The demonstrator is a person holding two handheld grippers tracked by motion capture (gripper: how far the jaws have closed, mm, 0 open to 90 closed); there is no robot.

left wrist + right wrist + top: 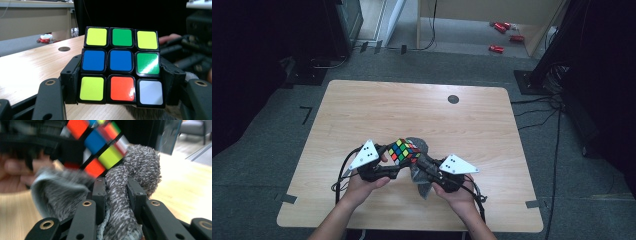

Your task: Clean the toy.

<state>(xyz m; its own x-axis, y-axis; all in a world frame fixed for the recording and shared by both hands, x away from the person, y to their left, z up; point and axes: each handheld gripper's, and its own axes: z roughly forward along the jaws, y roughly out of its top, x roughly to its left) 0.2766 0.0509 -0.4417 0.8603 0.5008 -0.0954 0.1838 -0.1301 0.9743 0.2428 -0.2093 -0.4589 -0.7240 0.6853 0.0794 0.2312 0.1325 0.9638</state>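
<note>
Centrally, toward the near side of the wooden tabletop [362,110], the left gripper [384,167] has its jaws clamped on a scrambled puzzle cube [121,67], held just above the wood. Right beside it, touching the cube, a grey fuzzy cloth [120,202] is pinched in the right gripper [424,165] jaws.

Light wooden table [362,110], dark round grommet [453,99] near far edge, grey carpeted floor beneath

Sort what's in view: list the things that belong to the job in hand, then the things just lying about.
In the job: puzzle cube clamped in the left gripper; grey cloth clamped in the right gripper.

Lying about: red items on the floor; cables beside the table.
</note>
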